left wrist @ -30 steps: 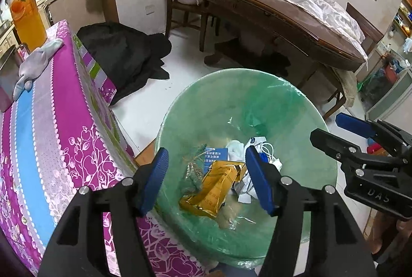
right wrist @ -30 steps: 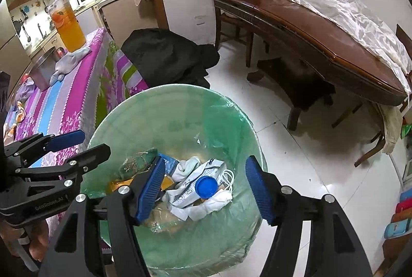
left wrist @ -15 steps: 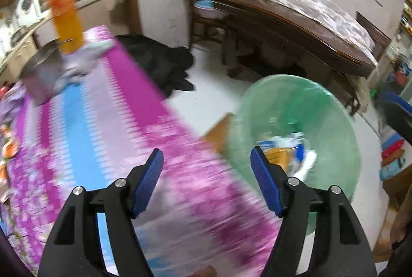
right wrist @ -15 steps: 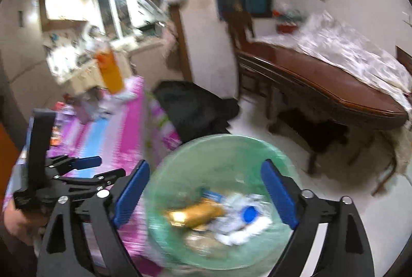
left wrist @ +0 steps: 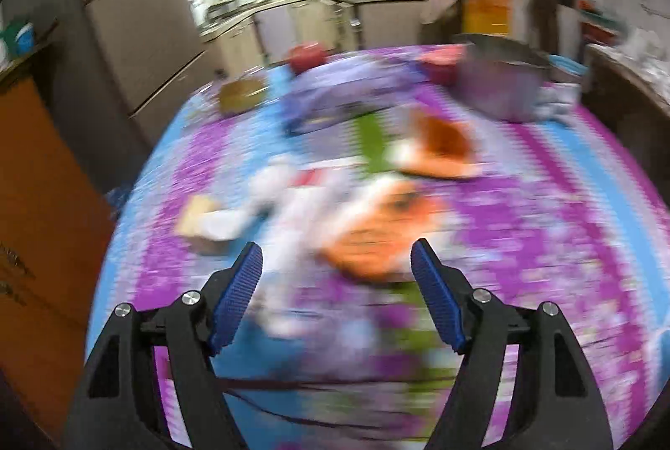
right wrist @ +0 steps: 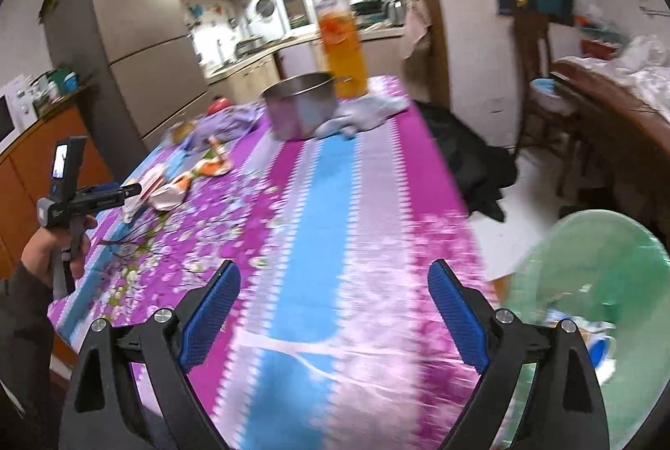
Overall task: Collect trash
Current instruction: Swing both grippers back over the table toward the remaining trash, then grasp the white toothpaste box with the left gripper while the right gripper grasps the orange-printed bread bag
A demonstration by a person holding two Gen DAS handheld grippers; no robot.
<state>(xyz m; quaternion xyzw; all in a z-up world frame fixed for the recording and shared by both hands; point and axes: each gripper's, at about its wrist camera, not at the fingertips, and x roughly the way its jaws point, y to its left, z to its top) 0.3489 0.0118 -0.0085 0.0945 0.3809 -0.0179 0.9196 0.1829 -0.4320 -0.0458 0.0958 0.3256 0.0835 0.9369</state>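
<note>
Both grippers are over the table point(right wrist: 318, 207) with the purple and blue cloth. Left gripper point(left wrist: 337, 295) has its jaws spread wide with nothing between them, and the trash point(left wrist: 377, 236) sits just ahead of the tips: a blurry heap of orange and white wrappers, plus a tan scrap off to the left. It's too smeared to say which way any piece points or where its long axis runs. Right gripper point(right wrist: 335, 314) is wide open too, empty, hanging over a bare stretch of cloth. From there the trash point(right wrist: 167, 194) is well off to the left, next to the left gripper point(right wrist: 125, 192). The bin point(right wrist: 594, 266), green bag inside, stands on the floor off the right edge of the table.
</note>
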